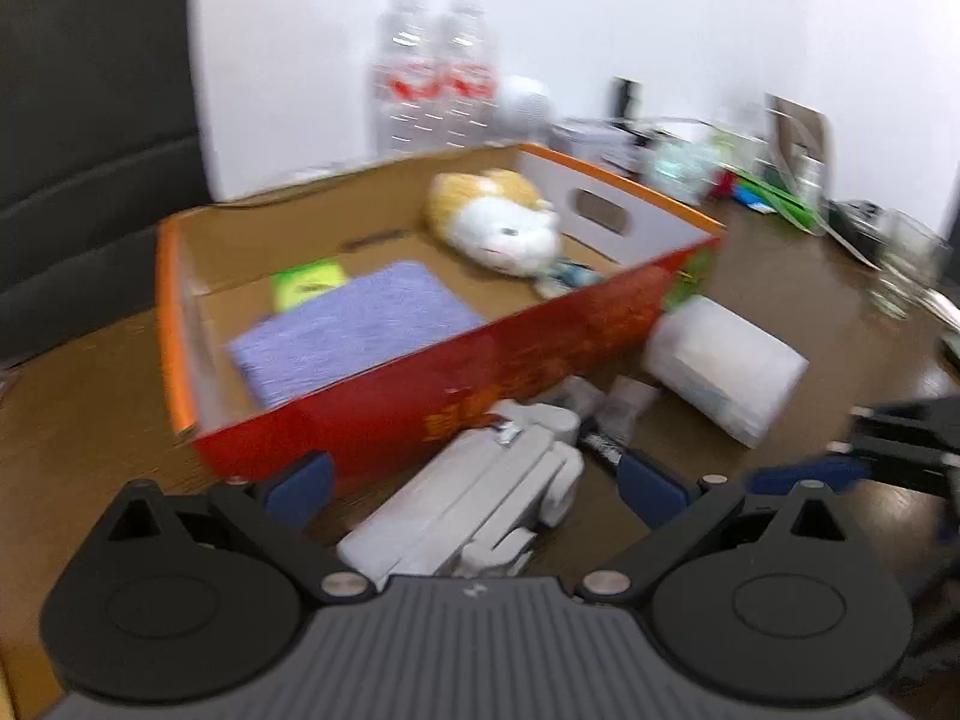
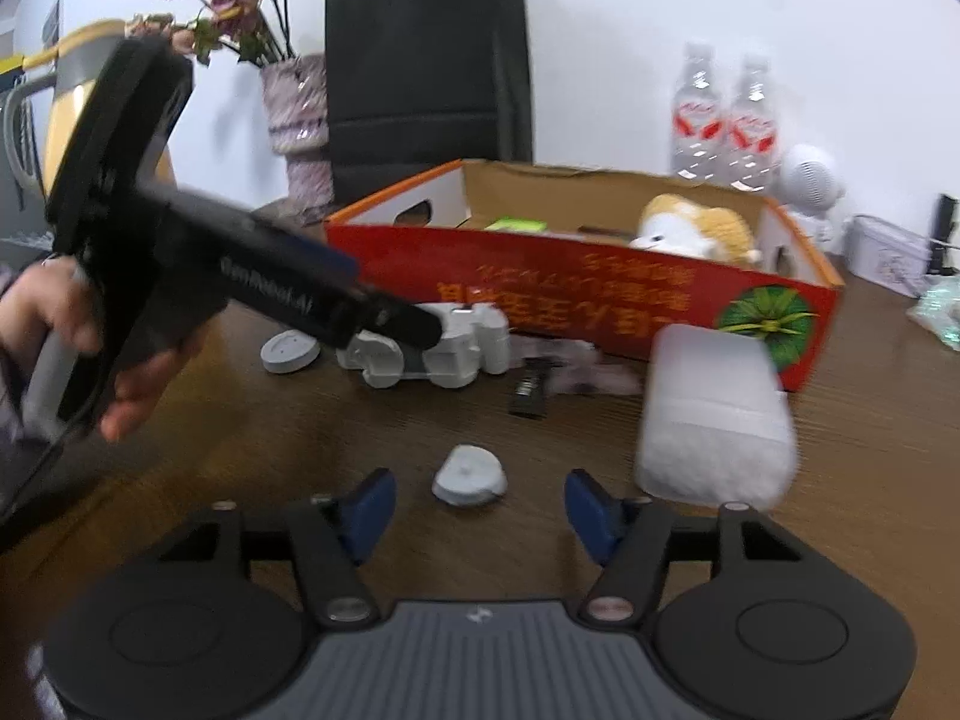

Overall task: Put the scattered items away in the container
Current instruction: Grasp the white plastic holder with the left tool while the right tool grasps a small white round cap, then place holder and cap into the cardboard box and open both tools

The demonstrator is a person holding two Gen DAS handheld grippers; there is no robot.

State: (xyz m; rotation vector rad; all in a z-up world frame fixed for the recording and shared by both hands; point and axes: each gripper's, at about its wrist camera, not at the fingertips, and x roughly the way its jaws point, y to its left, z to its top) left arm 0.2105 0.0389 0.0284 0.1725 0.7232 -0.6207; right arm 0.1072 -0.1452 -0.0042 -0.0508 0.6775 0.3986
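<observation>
Cardboard box (image 1: 456, 360) holds plush toy (image 1: 498, 222), purple cloth (image 1: 354, 324), green packet (image 1: 309, 285).

Both views are evenly and brightly lit by soft indoor light, with the white wall (image 1: 600, 30) close to overexposed; shadows are faint, only a soft dark patch under the white folded device (image 1: 474, 510) and along the near side of the red box (image 1: 480, 372); the brown table (image 2: 300, 420) carries a dull sheen toward its right edge; motion blur smears nearly everything in both views, strongest on the tissue pack (image 2: 714, 414), the box lettering and the water bottles (image 1: 435, 78); the black paper bag (image 2: 426, 72) reads as flat dark mass; fisheye distortion bends lines near the rims, and black vignette fills the frame corners.
</observation>
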